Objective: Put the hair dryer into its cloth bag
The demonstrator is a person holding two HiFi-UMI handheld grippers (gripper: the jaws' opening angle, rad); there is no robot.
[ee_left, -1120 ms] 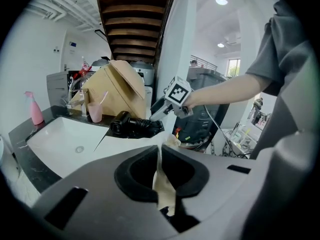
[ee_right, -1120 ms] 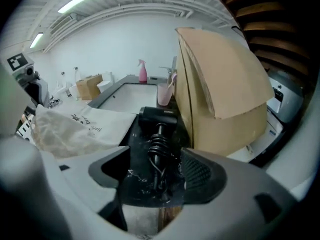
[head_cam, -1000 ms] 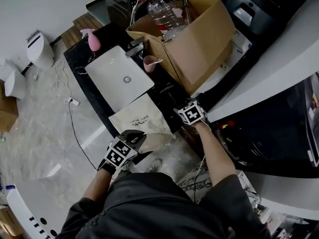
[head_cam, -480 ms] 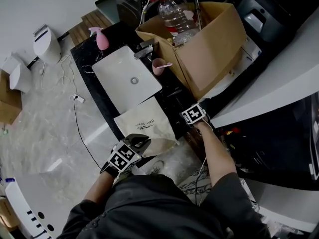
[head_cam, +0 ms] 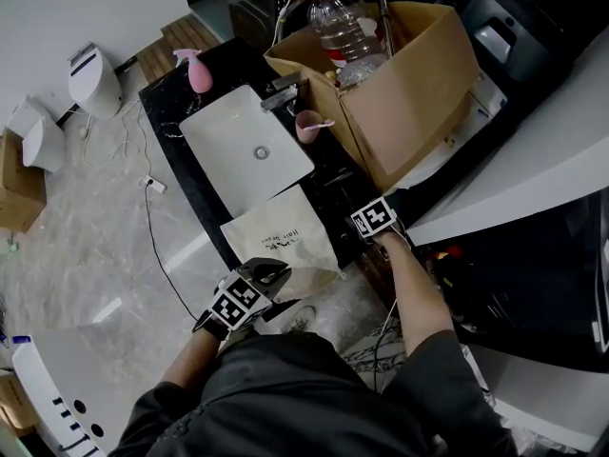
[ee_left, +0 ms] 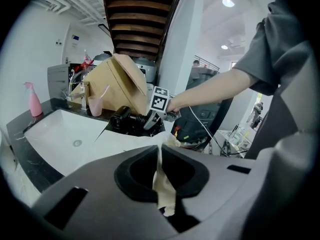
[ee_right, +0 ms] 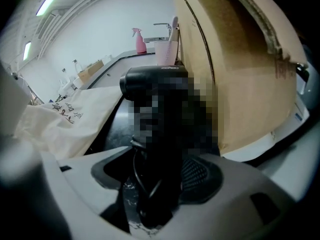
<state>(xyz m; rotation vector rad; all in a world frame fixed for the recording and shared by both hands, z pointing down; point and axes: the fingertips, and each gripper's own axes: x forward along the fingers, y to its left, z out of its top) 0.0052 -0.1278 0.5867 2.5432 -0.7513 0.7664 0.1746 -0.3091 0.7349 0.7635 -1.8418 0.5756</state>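
The beige cloth bag [head_cam: 281,241] lies flat on the black counter in front of the sink. My left gripper [head_cam: 269,274] is shut on the bag's near edge; a strip of the cloth [ee_left: 162,184] runs between its closed jaws. The black hair dryer [ee_right: 155,84] lies on the counter next to the cardboard box, its body partly blurred. My right gripper [ee_right: 155,194] points steeply down over it with the handle and cord between its jaws. The jaws have just been closing and still stand open, with a gap at the left. The left gripper view shows the dryer [ee_left: 125,120] under the right gripper [ee_left: 150,121].
A white sink [head_cam: 243,146] with a faucet [head_cam: 283,93] sits beyond the bag. A large cardboard box [head_cam: 409,74] holding a water bottle [head_cam: 341,22] stands right of the dryer. A pink cup [head_cam: 308,125] and a pink spray bottle [head_cam: 198,72] stand by the sink.
My right gripper has come down over the hair dryer. The left gripper has kept its hold on the bag's edge in the same place.
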